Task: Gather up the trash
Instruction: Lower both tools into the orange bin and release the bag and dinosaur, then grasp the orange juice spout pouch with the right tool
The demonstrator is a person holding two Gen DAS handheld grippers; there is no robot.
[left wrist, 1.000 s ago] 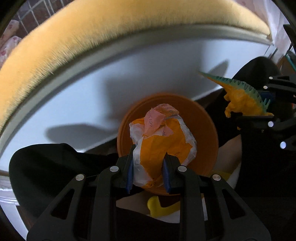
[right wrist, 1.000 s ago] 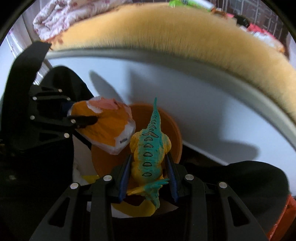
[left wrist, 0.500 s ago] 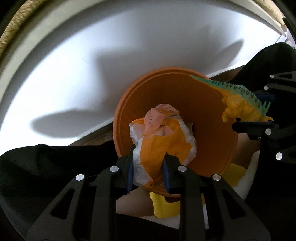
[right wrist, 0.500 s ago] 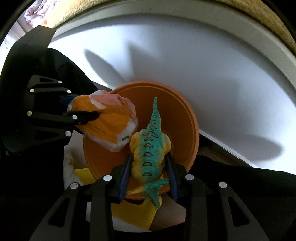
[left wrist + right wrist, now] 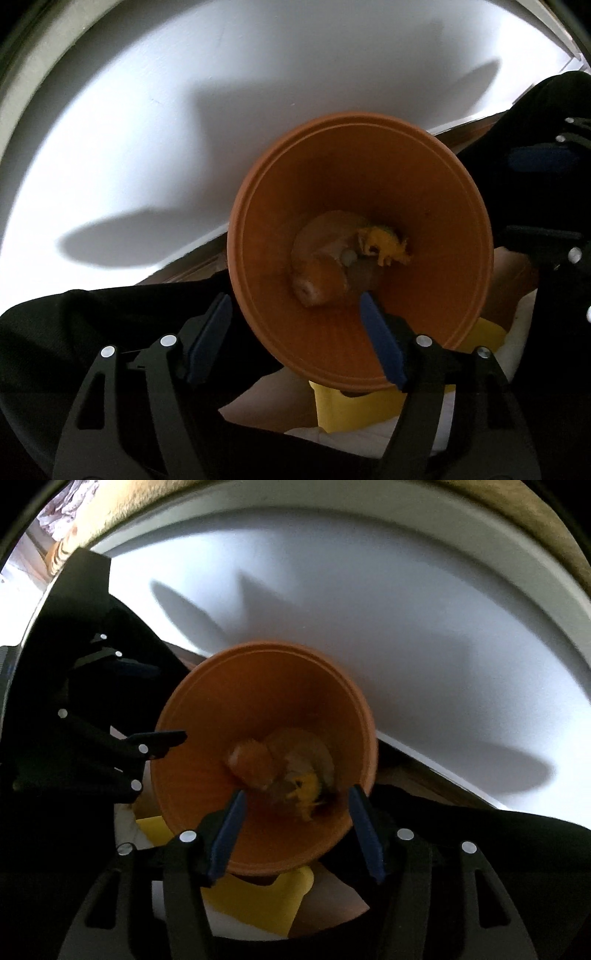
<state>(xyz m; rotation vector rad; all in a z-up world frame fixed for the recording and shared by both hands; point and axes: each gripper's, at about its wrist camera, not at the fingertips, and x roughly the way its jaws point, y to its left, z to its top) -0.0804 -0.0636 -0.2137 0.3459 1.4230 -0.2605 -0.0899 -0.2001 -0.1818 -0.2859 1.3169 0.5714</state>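
light: bright surface, hard shadows | foreground: dim | edges: fisheye-warped

At the bottom of the orange bin point(image 5: 424, 192), the crumpled wrapper point(image 5: 314, 284) and yellow toy dinosaur point(image 5: 384, 245) are dim and soft, and in the right wrist view the dinosaur point(image 5: 308, 788) is a yellow smear. The bin's lower rim hides most of a yellow object point(image 5: 354, 410), too covered to identify. The white surface point(image 5: 443, 664) is cut by the fisheye edge
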